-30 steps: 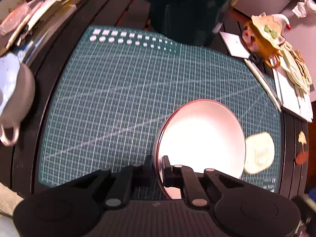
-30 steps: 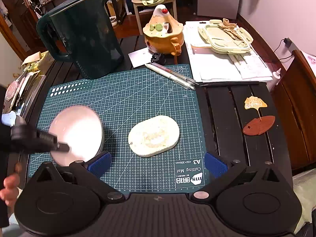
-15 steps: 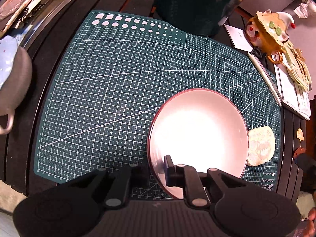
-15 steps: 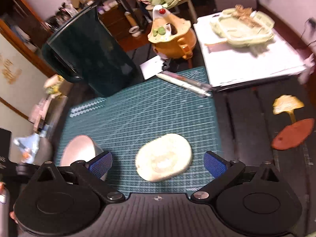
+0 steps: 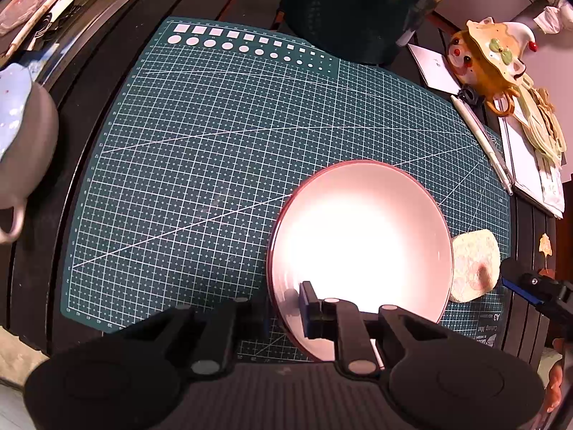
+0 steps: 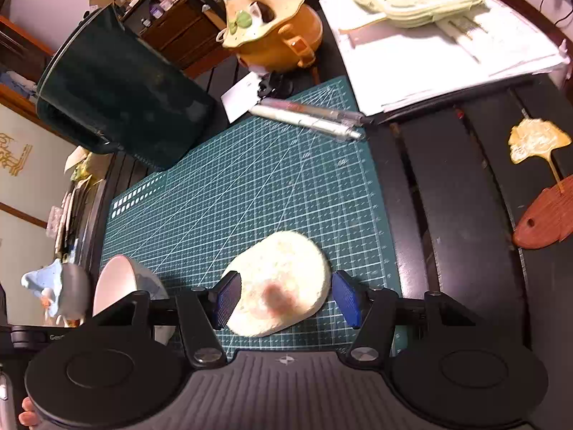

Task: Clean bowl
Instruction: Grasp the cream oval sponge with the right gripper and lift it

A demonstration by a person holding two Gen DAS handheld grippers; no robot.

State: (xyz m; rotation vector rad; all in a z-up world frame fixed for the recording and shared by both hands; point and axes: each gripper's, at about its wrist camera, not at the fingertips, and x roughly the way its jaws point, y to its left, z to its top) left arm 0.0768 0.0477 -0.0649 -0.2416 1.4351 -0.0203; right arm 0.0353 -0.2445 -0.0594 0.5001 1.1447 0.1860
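A pink-white bowl (image 5: 358,251) with a red rim rests on the green cutting mat (image 5: 215,165). My left gripper (image 5: 284,311) is shut on its near rim, one finger inside and one outside. In the right wrist view the bowl (image 6: 118,283) shows at lower left, tilted. A pale oval sponge (image 6: 283,286) with a reddish stain lies on the mat between the blue pads (image 6: 229,299) of my right gripper (image 6: 286,301), whose jaws are closing. The left pad is at the sponge's edge and the right pad stands just off it. In the left wrist view the sponge (image 5: 472,268) lies right of the bowl.
A dark green jug (image 6: 121,96) stands at the mat's far corner. An orange ceramic pot (image 6: 275,36), pens (image 6: 308,118) and papers (image 6: 447,50) lie behind. A grey pot with blue cloth (image 5: 21,150) sits left of the mat. Leaf-shaped coasters (image 6: 544,211) lie at the right.
My right gripper has come down and forward over the sponge, and its jaws have narrowed from wide apart to close around it. My left gripper keeps its hold on the bowl rim.
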